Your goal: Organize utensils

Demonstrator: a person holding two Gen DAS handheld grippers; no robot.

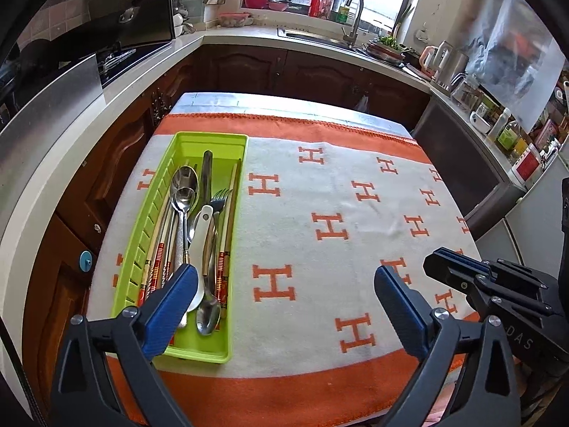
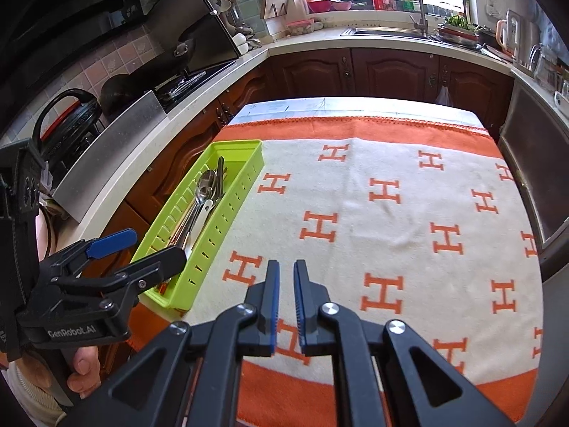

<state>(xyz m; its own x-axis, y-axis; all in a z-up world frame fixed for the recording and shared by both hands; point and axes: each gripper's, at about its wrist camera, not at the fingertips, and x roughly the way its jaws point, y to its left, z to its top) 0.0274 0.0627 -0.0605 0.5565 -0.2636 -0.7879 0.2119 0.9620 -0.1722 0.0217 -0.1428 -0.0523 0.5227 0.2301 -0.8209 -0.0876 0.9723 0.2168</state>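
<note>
Two grippers clear of green tray [image 1: 185, 348], all utensils [image 1: 199, 235] inside.
Left gripper [image 1: 286, 281] spread wide, empty; right gripper [image 2: 286, 274] nearly closed, empty; tray at 9 o'clock on blanket [image 1: 320, 185].

Utensils gathered in a green tray [image 1: 185, 142]

Spoons [image 1: 185, 181], a fork [image 1: 220, 197], a knife [image 1: 207, 170] and chopsticks [image 1: 224, 249] lie lengthwise in it, at the tabletop's left edge.

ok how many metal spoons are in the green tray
3 show, all in the green tray: a large spoon bowl-up toward the far end, a smaller spoon overlapping it, and a third spoon bowl toward the near end. Others may hide underneath the pile.
</note>
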